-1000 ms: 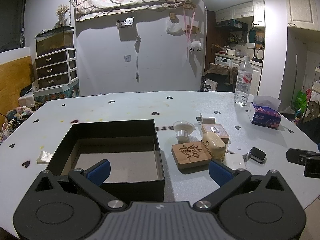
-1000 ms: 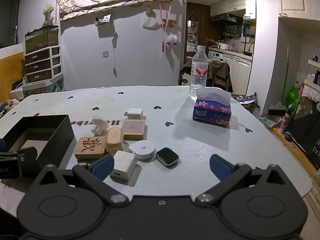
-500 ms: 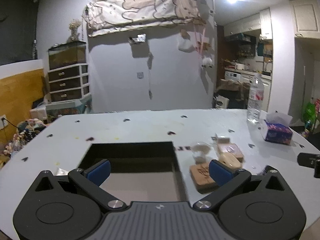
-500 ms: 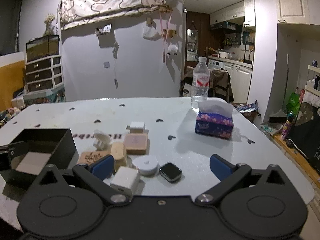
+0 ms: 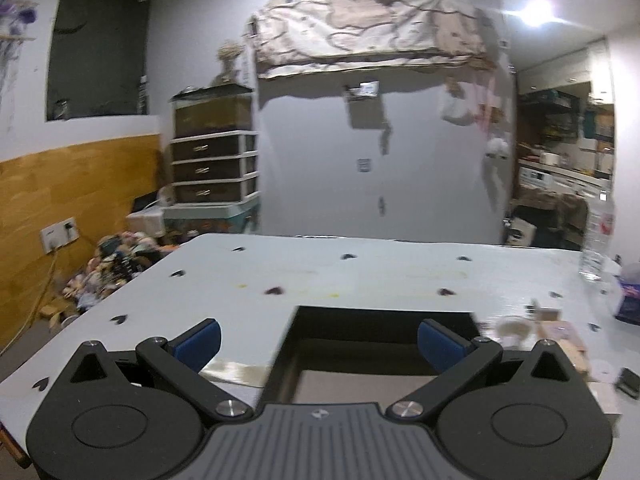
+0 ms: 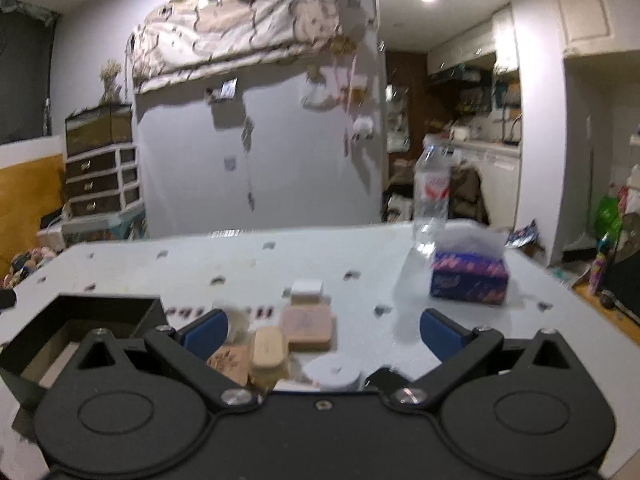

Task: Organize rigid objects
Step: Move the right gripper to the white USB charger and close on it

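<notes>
Both grippers have their jaws spread wide with nothing between the blue pads. The left gripper hovers over one open black rectangular box, which sits towards the near edge of the white heart-dotted table. The right gripper hovers above a cluster just right of the box: one carved wooden tile, one tan oval case, one pink square case, one white round disc, and, blurred, probably one white charger block. Towards the far right edge stand one purple tissue box and one clear plastic water bottle.
</notes>
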The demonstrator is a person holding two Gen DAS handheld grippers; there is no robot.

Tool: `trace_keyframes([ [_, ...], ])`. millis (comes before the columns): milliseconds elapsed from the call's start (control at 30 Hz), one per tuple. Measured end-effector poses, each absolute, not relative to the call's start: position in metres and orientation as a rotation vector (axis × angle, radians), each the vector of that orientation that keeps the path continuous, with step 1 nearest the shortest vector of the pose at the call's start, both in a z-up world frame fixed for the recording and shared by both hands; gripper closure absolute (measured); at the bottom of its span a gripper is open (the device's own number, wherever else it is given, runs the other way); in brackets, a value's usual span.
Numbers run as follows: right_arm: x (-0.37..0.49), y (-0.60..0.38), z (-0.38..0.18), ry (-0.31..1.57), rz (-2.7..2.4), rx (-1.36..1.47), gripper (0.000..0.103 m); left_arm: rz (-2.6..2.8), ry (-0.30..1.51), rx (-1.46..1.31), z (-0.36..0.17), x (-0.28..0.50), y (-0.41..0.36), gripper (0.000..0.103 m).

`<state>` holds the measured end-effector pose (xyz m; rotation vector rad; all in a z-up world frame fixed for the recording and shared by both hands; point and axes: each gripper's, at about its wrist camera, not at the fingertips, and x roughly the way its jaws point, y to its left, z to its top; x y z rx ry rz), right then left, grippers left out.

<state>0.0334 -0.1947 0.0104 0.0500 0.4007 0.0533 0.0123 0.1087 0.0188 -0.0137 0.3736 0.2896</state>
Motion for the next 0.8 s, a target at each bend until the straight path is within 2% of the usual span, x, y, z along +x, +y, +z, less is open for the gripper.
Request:
trace_keyframes([
  [167,0.043,-0.188,-0.019,0.428,0.036,0.06,0.0,0.33,0.4,-0.022,0.002,0.016,0.136,0.0],
  [467,0.07,-0.183,-0.064,0.627,0.088,0.156,0.0,0.329,0.431,-0.026,-0.027,0.016,0.162,0.0],
  [700,0.088,-0.172,-0.075,0.695,0.083,0.139,0.0,0.312,0.456,-0.063,-0.041,0.021,0.172,0.001],
  [800,0.094,-0.167,-0.075,0.707,0.054,0.124,0.0,0.32,0.463,-0.062,-0.044,0.023,0.17,0.011],
])
